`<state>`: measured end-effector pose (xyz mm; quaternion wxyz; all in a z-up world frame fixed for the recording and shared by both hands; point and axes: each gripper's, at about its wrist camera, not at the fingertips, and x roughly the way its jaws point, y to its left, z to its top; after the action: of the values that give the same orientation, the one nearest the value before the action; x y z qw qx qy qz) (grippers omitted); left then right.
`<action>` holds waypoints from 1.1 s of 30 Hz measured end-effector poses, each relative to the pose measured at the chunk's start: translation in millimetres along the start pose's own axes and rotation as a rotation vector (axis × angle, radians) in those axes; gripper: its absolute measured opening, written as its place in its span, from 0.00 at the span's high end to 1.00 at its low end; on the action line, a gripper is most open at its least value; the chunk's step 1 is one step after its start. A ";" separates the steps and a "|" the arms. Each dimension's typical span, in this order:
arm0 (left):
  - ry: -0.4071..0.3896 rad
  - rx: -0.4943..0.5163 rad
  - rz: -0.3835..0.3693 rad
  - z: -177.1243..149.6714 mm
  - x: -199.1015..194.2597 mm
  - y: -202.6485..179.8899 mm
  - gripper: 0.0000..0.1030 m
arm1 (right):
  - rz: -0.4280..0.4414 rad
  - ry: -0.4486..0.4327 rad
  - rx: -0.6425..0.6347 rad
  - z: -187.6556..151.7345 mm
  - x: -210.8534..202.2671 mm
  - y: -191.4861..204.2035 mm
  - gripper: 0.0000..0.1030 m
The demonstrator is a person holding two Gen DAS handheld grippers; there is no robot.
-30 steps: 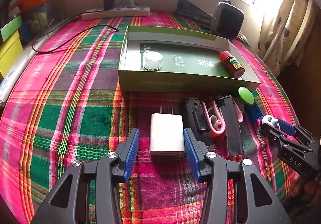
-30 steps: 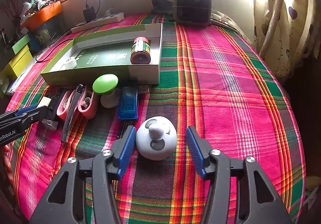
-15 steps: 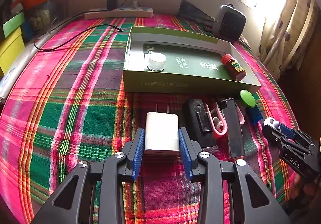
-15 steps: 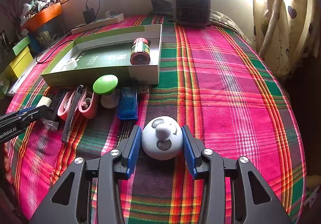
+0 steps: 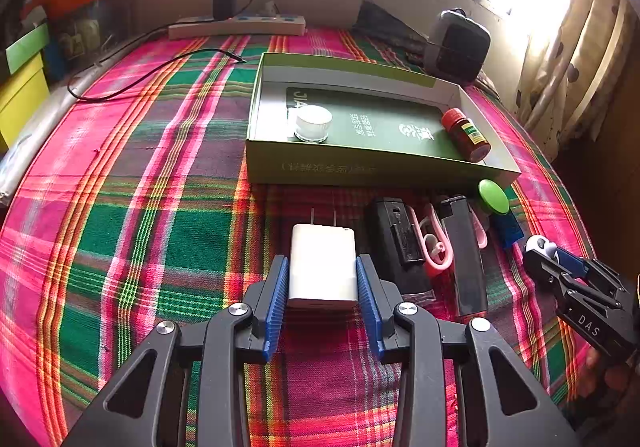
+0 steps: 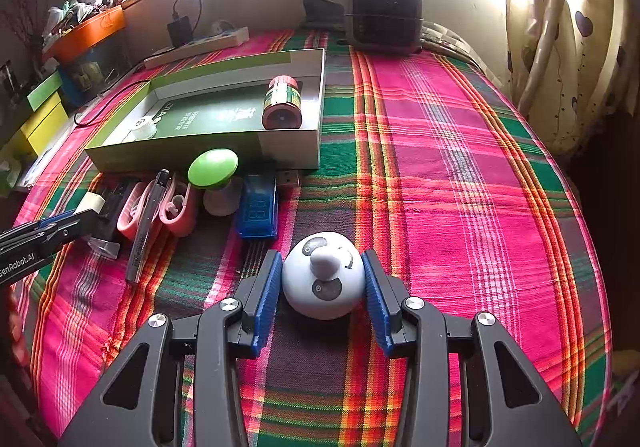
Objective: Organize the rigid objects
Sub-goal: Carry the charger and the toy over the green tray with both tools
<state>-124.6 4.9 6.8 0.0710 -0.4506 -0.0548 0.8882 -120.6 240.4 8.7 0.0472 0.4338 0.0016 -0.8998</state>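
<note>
Your left gripper point(image 5: 323, 279) has just closed on the white charger point(image 5: 323, 267), prongs pointing away from you. Your right gripper point(image 6: 323, 279) has just clenched the round white panda-faced toy point(image 6: 323, 281) (dark eye patches). Only the right view shows the blue USB device point(image 6: 258, 211) ahead-left.

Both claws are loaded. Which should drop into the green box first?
Right, probably: the right claw grips the round white panda toy nearer the open green cardboard box's bare end beside the red-capped brown bottle.
</note>
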 end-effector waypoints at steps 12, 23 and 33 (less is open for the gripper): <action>-0.015 0.003 -0.008 1.8 -8.7 -0.9 0.69 | 0.018 -0.021 -0.009 2.6 -6.6 1.3 0.60; 0.009 0.012 -0.001 -2.1 -4.2 -0.9 0.69 | 0.029 -0.028 -0.011 1.9 -9.0 1.5 0.60; 0.005 0.021 0.019 0.8 1.7 -3.1 0.68 | 0.032 -0.024 -0.015 1.6 -8.3 4.2 0.60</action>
<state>-126.0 8.2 6.4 0.0674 -0.4525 -0.0409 0.8883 -116.4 236.9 16.3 0.0646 0.4226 0.0008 -0.9040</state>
